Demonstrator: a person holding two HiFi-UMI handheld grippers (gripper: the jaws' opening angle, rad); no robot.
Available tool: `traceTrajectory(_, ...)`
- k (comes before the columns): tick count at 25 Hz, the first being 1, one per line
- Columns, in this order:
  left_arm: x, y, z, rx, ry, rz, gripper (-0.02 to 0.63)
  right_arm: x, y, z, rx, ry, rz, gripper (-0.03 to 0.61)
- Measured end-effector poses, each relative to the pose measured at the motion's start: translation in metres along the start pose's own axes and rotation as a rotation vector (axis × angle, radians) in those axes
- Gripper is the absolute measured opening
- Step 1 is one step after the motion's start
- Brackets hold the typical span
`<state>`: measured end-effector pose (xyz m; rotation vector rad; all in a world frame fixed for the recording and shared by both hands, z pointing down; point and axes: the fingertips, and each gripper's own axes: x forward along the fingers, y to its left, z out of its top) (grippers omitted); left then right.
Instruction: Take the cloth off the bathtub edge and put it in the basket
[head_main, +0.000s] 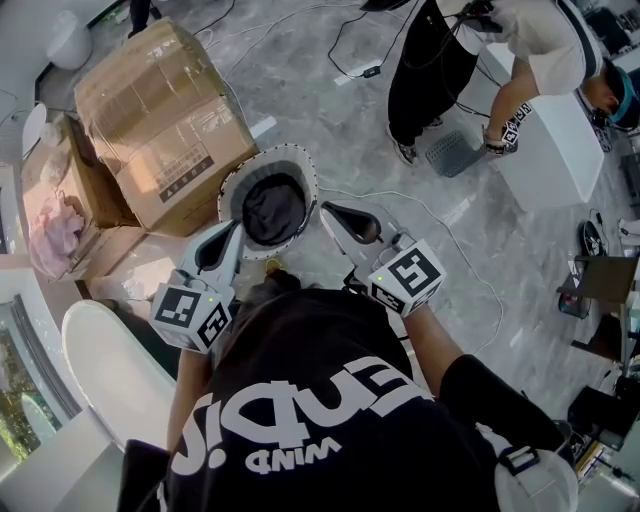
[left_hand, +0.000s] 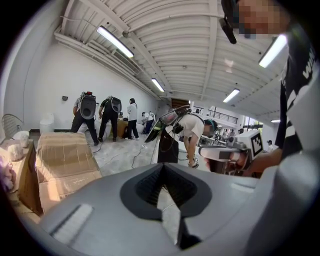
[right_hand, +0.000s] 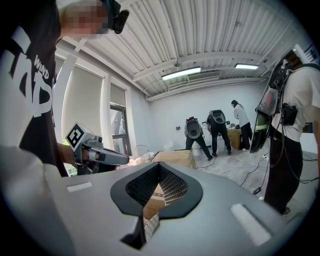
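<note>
A round white wire basket (head_main: 301, 167) stands on the floor in front of me, with the dark grey cloth (head_main: 272, 208) bundled inside it. My left gripper (head_main: 236, 230) hovers over the basket's near left rim, jaws shut and empty. To the basket's right, my right gripper (head_main: 328, 209) is also shut with nothing in it. In the left gripper view the left gripper (left_hand: 162, 165) points across the room, as does the right gripper (right_hand: 160, 165) in its own view. The white bathtub edge (head_main: 105, 365) curves at the lower left, bare.
A large taped cardboard box (head_main: 160, 115) sits just left of the basket, with an open box of pink stuff (head_main: 55, 225) beyond it. Cables trail over the grey marble floor (head_main: 300, 70). Another person (head_main: 470, 60) bends over a white counter (head_main: 560, 150) at upper right.
</note>
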<state>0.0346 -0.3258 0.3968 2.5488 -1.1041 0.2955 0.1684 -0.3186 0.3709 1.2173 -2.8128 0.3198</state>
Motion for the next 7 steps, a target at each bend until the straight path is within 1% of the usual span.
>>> traceTrajectory(7,0.0004,0.0022,-0.0044,-0.020,0.015,0.003,-0.002,0.0007,0.0010,-0.0012,0.005,0.016,0.000,0.009)
